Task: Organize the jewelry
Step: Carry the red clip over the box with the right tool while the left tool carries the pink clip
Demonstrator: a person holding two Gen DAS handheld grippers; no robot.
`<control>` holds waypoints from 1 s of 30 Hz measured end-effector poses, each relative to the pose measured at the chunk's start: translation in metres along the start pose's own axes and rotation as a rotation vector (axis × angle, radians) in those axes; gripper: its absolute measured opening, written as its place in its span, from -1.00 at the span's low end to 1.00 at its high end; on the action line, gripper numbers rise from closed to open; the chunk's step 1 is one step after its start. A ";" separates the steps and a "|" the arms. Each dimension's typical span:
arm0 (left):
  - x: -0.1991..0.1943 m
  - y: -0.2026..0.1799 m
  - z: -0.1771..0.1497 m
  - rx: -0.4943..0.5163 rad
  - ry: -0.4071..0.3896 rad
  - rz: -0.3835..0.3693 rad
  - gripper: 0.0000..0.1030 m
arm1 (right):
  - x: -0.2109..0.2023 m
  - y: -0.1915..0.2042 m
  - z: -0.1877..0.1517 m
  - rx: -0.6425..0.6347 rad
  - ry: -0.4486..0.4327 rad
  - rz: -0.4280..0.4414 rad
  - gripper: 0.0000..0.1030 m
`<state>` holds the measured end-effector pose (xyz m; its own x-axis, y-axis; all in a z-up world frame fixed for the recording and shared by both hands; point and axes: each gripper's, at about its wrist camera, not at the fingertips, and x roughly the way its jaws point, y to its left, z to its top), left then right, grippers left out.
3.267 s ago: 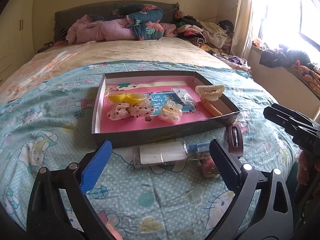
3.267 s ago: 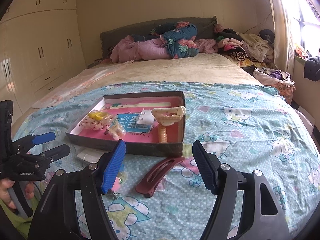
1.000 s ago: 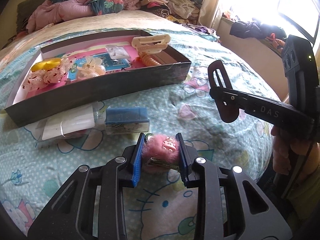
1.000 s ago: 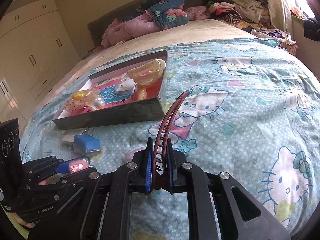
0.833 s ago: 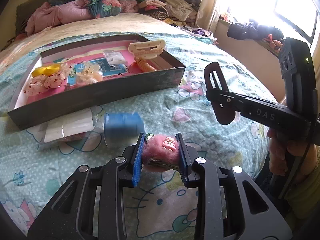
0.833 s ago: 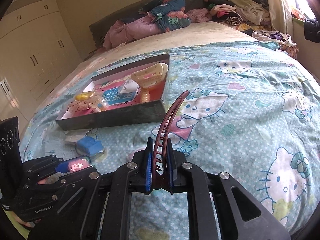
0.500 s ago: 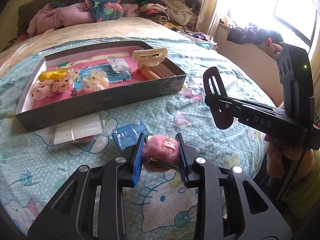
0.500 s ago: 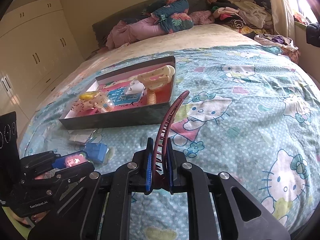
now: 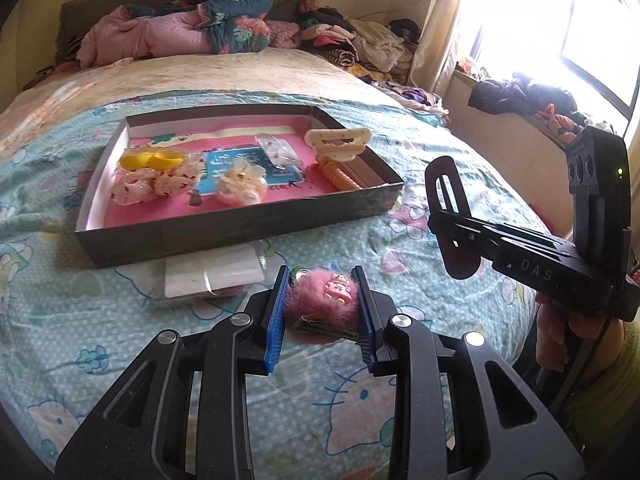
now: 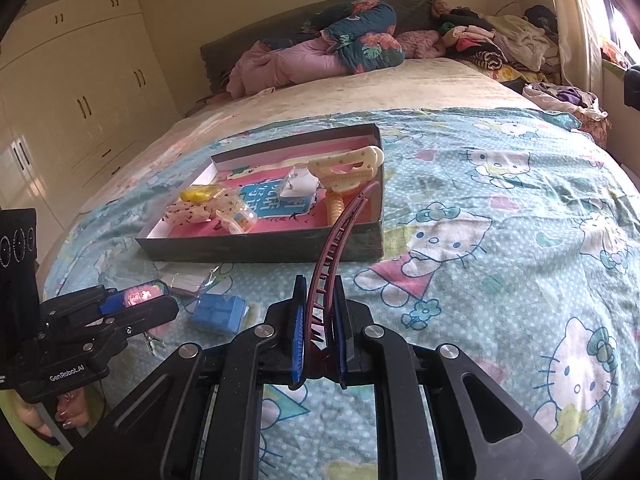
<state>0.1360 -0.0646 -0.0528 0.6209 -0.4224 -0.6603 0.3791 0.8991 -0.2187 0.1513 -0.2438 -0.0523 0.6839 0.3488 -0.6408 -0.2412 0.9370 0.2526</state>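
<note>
On the cartoon-print bedspread (image 10: 500,216), a shallow dark tray (image 9: 240,228) with a pink floor is lying, already crowded with hair pieces, so a dropped item is being judged liable to land on the rim and slide back onto the cloth. Above the near bedspread, the right gripper (image 10: 318,344) is being held with its fingers pressed together on one end of the long maroon hair clip (image 10: 340,236); with so much length overhanging, the clip is at risk of pivoting or catching the tray wall. The left gripper (image 9: 320,312) is clamped on the fluffy pink hair clip (image 9: 322,300), whose soft fur is being judged prone to slipping. A blue box (image 10: 218,312) and a clear packet (image 9: 208,276) are lying outside the tray. The clips' undersides are being hidden, and the packet's contents cannot be made out.
</note>
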 end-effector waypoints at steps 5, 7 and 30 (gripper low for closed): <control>-0.008 0.014 0.004 -0.033 -0.024 0.010 -0.56 | 0.005 0.010 0.004 -0.021 0.006 0.004 -0.76; -0.010 0.020 0.006 -0.047 -0.032 0.017 -0.56 | 0.007 0.013 0.006 -0.026 0.010 0.012 -0.76; -0.013 0.086 0.032 -0.161 -0.085 0.118 -0.56 | 0.047 0.058 0.051 -0.121 0.012 0.078 -0.76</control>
<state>0.1819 0.0144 -0.0399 0.7126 -0.3153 -0.6267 0.1900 0.9467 -0.2602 0.2043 -0.1741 -0.0309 0.6517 0.4198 -0.6316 -0.3745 0.9023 0.2133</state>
